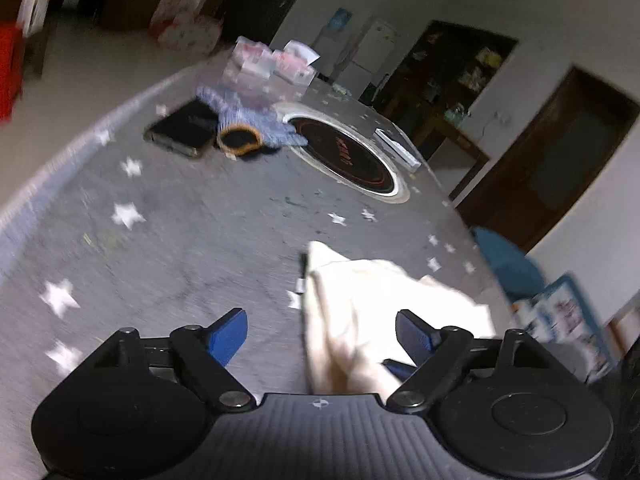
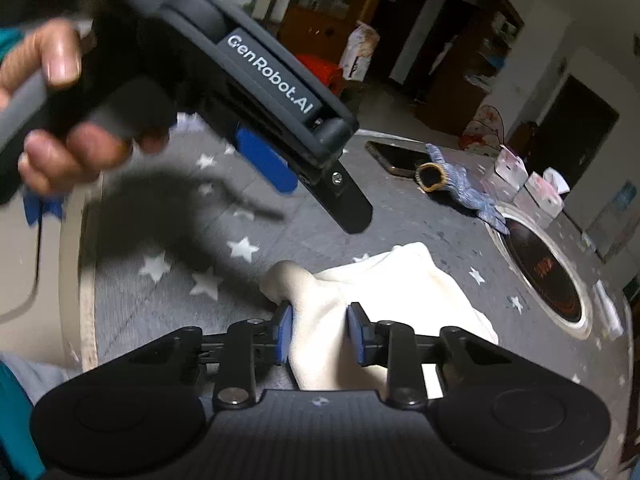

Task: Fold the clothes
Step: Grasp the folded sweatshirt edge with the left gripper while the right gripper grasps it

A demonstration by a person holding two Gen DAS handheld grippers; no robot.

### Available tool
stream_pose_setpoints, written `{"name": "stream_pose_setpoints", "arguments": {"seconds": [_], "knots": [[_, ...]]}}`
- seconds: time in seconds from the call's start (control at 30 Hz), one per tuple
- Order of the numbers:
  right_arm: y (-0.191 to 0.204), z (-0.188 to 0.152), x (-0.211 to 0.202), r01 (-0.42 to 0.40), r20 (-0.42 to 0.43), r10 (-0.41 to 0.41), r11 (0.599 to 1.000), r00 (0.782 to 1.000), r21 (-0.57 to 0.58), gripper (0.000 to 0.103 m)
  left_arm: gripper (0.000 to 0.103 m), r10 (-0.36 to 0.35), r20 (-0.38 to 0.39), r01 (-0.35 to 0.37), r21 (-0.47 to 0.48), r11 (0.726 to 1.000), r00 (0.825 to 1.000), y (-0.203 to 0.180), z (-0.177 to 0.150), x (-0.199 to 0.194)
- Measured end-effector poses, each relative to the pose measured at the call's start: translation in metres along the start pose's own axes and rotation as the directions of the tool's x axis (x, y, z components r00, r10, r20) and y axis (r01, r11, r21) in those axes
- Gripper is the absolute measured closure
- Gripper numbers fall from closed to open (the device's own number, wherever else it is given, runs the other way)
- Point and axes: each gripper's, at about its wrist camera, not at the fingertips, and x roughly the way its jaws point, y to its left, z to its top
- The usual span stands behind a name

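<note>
A cream cloth (image 1: pixel 360 304) lies bunched on the grey star-patterned table cover (image 1: pixel 168 240). My left gripper (image 1: pixel 322 330) is open above the table, with the cloth rising between its blue fingers, nearer the right one. In the right wrist view the same cloth (image 2: pixel 392 280) sits between my right gripper's (image 2: pixel 320 332) blue pads (image 2: pixel 285 332), which press a fold of it. The left gripper's body (image 2: pixel 272 92), held in a hand, hangs above and left of the cloth.
A black phone (image 1: pixel 182 128), a blue knit glove with a brown cuff (image 1: pixel 248 124), a round black cooktop (image 1: pixel 344 154) and small boxes (image 1: pixel 272 64) lie farther back on the table. The table's rim (image 2: pixel 86 280) runs at the left; a blue chair (image 1: pixel 508 260) stands at the right.
</note>
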Motion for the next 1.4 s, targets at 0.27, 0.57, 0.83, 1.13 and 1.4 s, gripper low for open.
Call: {"name": "stream_pose_setpoints", "arguments": {"seconds": [0.27, 0.57, 0.83, 1.13, 1.4], "knots": [[-0.034, 0.000, -0.024, -0.025, 0.087, 0.010, 0.986, 0.996, 0.165, 0.083, 0.015, -0.133, -0.058, 0.113, -0.272, 0.956, 0.989, 0.010, 0.008, 0.025], [-0.036, -0.009, -0.039, -0.040, 0.132, 0.012, 0.977, 0.991, 0.207, 0.085, 0.030, -0.216, -0.132, 0.144, -0.415, 0.898, 0.967, 0.011, 0.000, 0.058], [-0.038, -0.017, -0.042, -0.074, 0.144, 0.037, 0.963, 0.989, 0.260, 0.071, 0.065, -0.209, -0.144, 0.132, -0.419, 0.898, 0.967, 0.014, -0.004, 0.069], [-0.077, -0.059, -0.061, 0.035, 0.089, -0.087, 0.880, 0.992, 0.474, 0.054, 0.080, -0.131, -0.136, 0.090, -0.275, 0.957, 0.982, 0.005, -0.005, 0.064], [-0.140, -0.122, -0.065, 0.223, -0.063, -0.244, 0.713, 0.968, 0.665, 0.054, 0.082, -0.014, -0.098, 0.014, -0.010, 1.000, 0.995, -0.024, -0.006, 0.057]]}}
